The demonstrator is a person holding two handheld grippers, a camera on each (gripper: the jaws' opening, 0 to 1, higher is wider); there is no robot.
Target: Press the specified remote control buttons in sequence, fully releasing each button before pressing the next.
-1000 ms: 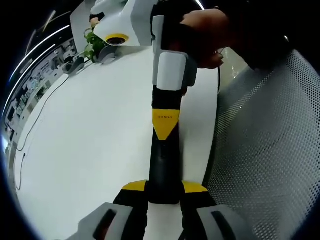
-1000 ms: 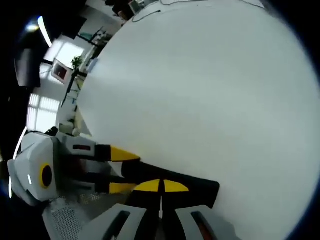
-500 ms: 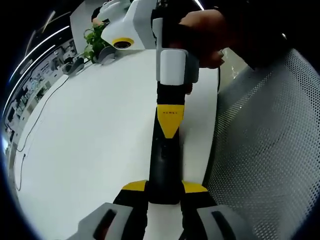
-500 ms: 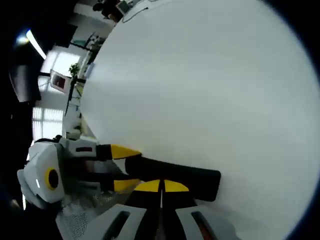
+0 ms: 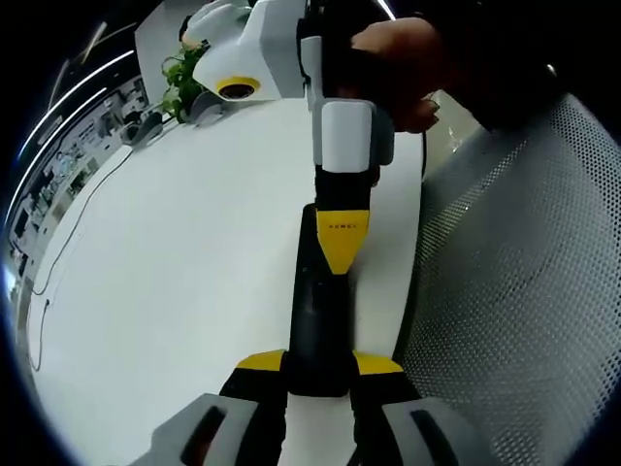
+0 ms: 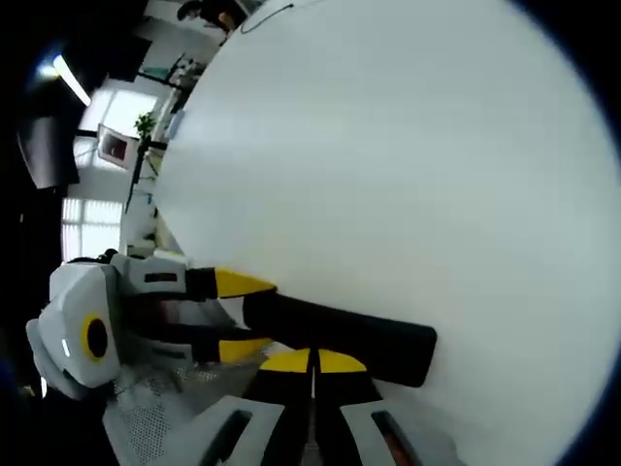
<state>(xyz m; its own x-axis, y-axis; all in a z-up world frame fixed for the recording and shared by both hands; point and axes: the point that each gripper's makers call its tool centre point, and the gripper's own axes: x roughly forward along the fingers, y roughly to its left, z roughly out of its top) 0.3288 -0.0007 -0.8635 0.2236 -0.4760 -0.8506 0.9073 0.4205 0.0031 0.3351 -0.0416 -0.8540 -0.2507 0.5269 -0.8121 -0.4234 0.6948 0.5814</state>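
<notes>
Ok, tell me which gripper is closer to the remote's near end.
Left. The left gripper clamps that end of the remote; the right gripper presses further up it.

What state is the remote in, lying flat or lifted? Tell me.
Lying flat: the black remote control rests lengthwise on the white table, one end clamped between the left gripper's jaws, with the right gripper's shut tip over it.

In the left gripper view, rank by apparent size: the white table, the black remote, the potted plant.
1. White table, largest.
2. Black remote.
3. Potted plant, smallest, though it sits far from the camera, so its true size against the remote is unsure.
</notes>
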